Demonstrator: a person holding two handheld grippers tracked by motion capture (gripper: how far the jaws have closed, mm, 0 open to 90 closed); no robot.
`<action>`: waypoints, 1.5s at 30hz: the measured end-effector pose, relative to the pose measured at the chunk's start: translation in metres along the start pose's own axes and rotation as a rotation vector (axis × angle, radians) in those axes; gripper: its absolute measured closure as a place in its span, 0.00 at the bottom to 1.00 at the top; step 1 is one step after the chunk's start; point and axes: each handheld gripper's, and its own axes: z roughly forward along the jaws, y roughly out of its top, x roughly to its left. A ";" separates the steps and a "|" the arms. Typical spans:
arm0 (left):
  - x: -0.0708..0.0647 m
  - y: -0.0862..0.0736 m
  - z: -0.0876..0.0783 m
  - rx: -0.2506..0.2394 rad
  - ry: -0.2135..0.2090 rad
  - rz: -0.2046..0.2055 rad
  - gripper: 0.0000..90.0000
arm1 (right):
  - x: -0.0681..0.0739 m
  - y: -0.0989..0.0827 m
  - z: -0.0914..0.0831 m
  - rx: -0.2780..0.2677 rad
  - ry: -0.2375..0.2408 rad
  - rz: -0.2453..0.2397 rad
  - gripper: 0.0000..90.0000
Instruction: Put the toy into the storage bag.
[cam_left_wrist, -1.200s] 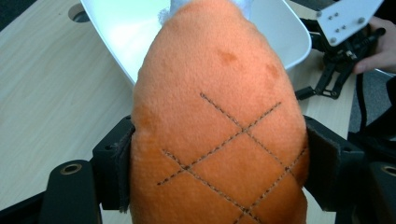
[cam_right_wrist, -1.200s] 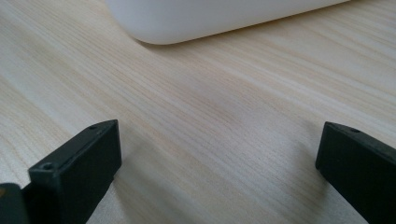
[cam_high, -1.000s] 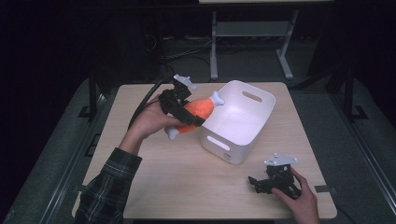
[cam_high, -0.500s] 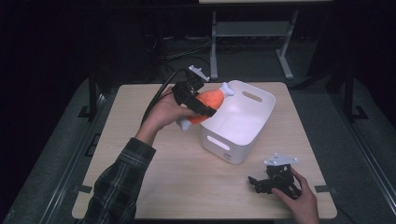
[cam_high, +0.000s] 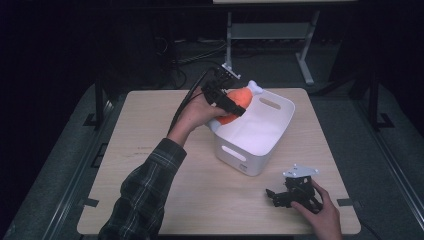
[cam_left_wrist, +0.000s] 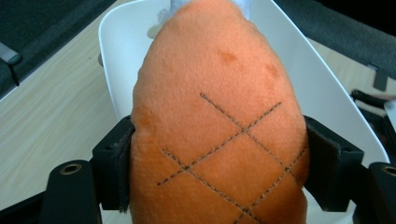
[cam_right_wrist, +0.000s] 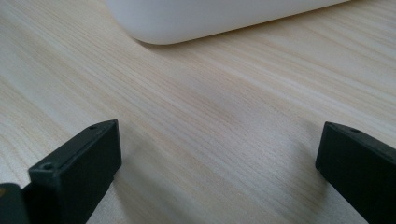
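Note:
An orange plush toy (cam_high: 239, 99) with white ends and stitched crossing lines (cam_left_wrist: 219, 126) is clamped between the pads of my left gripper (cam_high: 233, 107), which holds it over the far left rim of a white plastic bin (cam_high: 260, 135). In the left gripper view both black pads press into the toy's sides, with the bin's inside (cam_left_wrist: 322, 84) below it. My right gripper (cam_high: 277, 196) rests on the table near the front right, its jaws wide apart with bare wood between them (cam_right_wrist: 219, 140).
The light wooden table (cam_high: 145, 150) has free surface left of and in front of the bin. The bin's rounded corner (cam_right_wrist: 196, 23) lies just ahead of the right gripper. Dark floor, cables and a metal stand (cam_high: 265, 35) lie beyond the table's far edge.
My left gripper has carried the plush toy up and to the right, from beside the bin's left wall to over its far rim. The right gripper has kept still.

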 end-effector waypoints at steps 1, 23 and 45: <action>0.001 0.001 0.003 0.000 -0.002 -0.010 0.26 | 0.000 0.000 0.000 0.000 0.000 0.000 0.00; 0.004 0.004 0.059 0.055 0.020 -0.076 0.25 | 0.000 0.000 0.000 0.000 0.000 0.000 0.00; 0.008 -0.004 0.075 0.101 0.016 -0.088 0.20 | 0.000 0.000 0.000 0.000 0.000 -0.003 0.00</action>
